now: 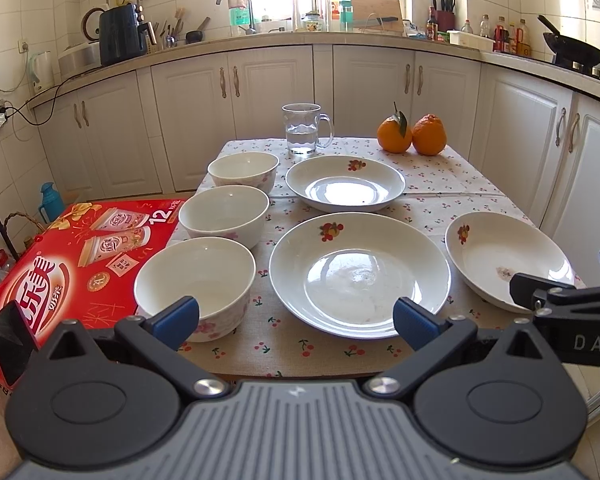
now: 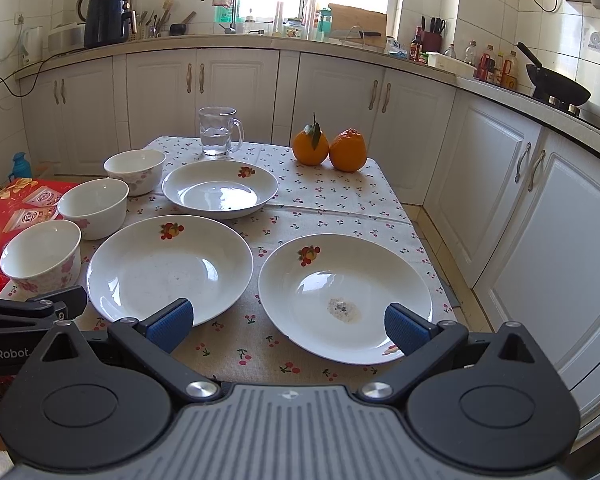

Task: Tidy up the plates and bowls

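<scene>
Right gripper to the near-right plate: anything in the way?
Nothing visible. The right gripper is open just short of the near-right plate, with only bare tablecloth between them. The middle plate lies apart to the left.

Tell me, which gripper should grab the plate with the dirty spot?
The right gripper, probably. It is open, and the spotted plate lies right before its fingers. The left gripper faces the nearest bowl and middle plate.
</scene>
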